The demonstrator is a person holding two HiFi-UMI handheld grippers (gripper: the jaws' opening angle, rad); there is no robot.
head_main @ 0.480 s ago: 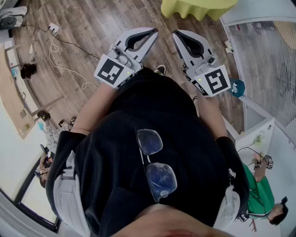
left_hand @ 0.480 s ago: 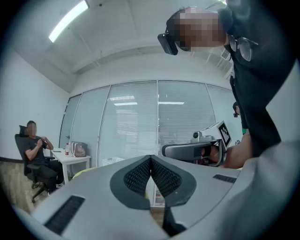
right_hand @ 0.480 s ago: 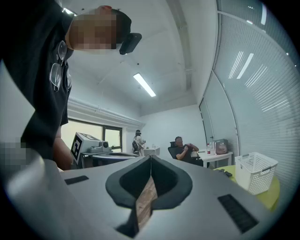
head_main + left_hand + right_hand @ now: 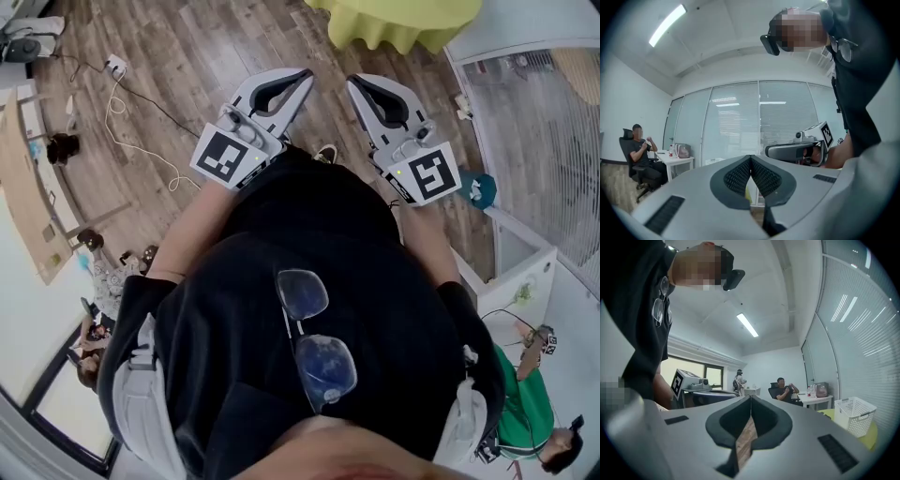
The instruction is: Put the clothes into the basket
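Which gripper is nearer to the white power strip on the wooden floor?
Left. The white power strip lies off the outer side of the left gripper; the right gripper is beyond the left one, farther away.

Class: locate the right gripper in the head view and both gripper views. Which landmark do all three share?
Head view: right gripper, upper centre-right, pointing up the picture.
Left gripper view: right of centre, seen side-on.
Right gripper view: bottom centre, its jaws together.
Shared landmark: the glasses hanging on the person's black shirt.
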